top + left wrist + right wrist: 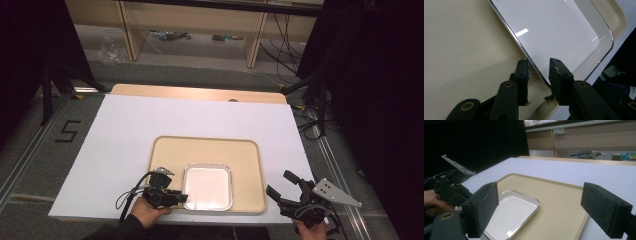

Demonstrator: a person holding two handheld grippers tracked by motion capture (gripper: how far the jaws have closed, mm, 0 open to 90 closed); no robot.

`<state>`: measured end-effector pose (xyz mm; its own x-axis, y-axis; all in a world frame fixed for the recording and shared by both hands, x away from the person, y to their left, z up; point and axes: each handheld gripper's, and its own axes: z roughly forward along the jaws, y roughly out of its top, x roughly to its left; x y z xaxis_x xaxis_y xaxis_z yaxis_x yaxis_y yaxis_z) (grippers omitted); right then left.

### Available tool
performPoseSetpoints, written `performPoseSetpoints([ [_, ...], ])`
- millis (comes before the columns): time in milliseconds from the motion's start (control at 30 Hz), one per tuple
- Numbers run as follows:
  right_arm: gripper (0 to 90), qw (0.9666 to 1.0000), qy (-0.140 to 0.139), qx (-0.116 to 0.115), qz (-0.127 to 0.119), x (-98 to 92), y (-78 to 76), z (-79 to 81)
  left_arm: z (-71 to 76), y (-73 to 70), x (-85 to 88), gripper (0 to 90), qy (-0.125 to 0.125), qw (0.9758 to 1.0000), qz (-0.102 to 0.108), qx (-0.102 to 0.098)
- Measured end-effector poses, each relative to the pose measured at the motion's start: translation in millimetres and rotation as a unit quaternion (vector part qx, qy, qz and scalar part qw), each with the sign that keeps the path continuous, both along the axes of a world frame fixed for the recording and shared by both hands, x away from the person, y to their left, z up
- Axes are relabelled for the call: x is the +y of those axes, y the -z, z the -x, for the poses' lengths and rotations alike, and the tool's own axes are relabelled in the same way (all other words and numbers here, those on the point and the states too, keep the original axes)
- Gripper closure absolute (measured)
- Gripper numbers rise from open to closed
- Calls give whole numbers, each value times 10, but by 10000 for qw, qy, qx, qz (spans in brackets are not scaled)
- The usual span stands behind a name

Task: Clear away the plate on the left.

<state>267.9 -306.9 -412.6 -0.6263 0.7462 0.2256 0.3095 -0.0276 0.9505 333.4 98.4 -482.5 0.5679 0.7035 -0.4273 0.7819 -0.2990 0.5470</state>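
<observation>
1. A white rectangular dish (207,186) with a shiny metal rim lies flat inside a beige tray (250,155), in the tray's near half.
2. The left gripper (538,62) stands at the dish's near left corner; its jaws straddle the rim — one finger (522,72) outside over the tray floor, the other over the white inside — with a narrow gap, not yet pressed on the rim.
3. The right gripper (280,187) hangs off the tray's right edge, well apart from the dish, its jaws spread wide and holding nothing.
4. The tray rests on a white sheet (125,130) covering the table — a hand (150,212) grips the left gripper from below.
</observation>
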Motion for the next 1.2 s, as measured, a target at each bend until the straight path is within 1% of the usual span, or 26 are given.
performPoseSetpoints([
  [67, 155, 10000, 0, -2, 6, 1, 0, 0, 2, -6, -10, 680, 29, 10000, -59, -24],
  [133, 155, 10000, 2, 2, 10, 1, 0, -1, 2, -13, -11, 640, -42, 10000, -22, -3],
  [167, 155, 9999, 20, 11, 102, -8, -5, -2, 2, -18, -1, 611, -37, 10000, -30, -25],
  [233, 155, 9999, 29, -11, 141, -11, -6, -4, -4, -30, 14, 599, -24, 10000, -57, -43],
  [267, 155, 10000, -1, 16, 27, 0, -2, 0, -10, -51, 43, 557, -50, 9999, -66, -79],
  [300, 155, 10000, 0, 20, 33, -1, -2, 0, -11, -67, 60, 557, -95, 9999, 26, -99],
  [333, 155, 10000, 6, 6, 4, 1, 1, -1, -14, -91, 85, 554, -160, 9996, 211, -120],
  [367, 155, 10000, 14, 18, 6, 1, -1, 0, -14, -104, 99, 538, -202, 9991, 329, -155],
  [433, 155, 10000, 6, 7, 4, 2, 0, 0, -11, -147, 135, 512, -242, 9986, 381, -273],
  [500, 155, 9999, 25, 31, 127, -8, -7, 0, -8, -162, 149, 487, -265, 9983, 412, -323],
  [533, 155, 9999, 25, 31, 127, -8, -7, 0, -5, -177, 166, 487, -281, 9979, 453, -367],
  [567, 155, 9999, 24, 23, 130, -8, -7, 0, 6, -209, 194, 478, -302, 9968, 557, -492],
  [600, 155, 9999, 24, 23, 130, -8, -7, 0, 6, -209, 194, 465, -302, 9968, 557, -492],
  [633, 155, 9999, 22, 31, 127, -8, -8, 1, 15, -242, 196, 425, -366, 9959, 534, -637],
  [667, 155, 9999, 29, -7, 141, -10, -6, -4, 17, -259, 205, 407, -351, 9958, 472, -703],
  [700, 155, 10000, 5, 12, 81, -6, -3, -2, 26, -273, 207, 396, -384, 9949, 519, -777],
  [733, 155, 10000, 5, 12, 81, -6, -3, -2, 26, -273, 207, 388, -384, 9949, 519, -777],
  [767, 155, 10000, 7, 16, 6, 0, 0, 0, 36, -299, 228, 377, -414, 9935, 545, -910],
  [833, 155, 10000, 8, 12, 5, 1, 0, 0, 34, -307, 238, 364, -441, 9928, 570, -953],
  [867, 155, 10000, 7, 9, 5, 1, 0, 1, 35, -323, 268, 343, -497, 9911, 661, -1041],
  [933, 155, 10000, 5, 11, 2, 2, -1, 2, 36, -333, 285, 330, -504, 9907, 669, -1076],
  [967, 155, 10000, 5, 11, 9, 1, -1, 0, 37, -350, 310, 319, -549, 9886, 699, -1215],
  [1033, 155, 10000, 7, 18, 4, 2, -1, 0, 41, -362, 323, 315, -556, 9881, 675, -1269],
  [1067, 155, 10000, 1, 6, 8, 1, 0, 0, 50, -374, 335, 313, -579, 9867, 648, -1373],
  [1133, 155, 10000, -1, 9, 8, 2, -1, 0, 62, -398, 365, 311, -514, 9840, 533, -1621],
  [1200, 155, 10000, -1, 5, 16, 2, -1, 1, 75, -412, 378, 308, -555, 9825, 522, -1698],
])
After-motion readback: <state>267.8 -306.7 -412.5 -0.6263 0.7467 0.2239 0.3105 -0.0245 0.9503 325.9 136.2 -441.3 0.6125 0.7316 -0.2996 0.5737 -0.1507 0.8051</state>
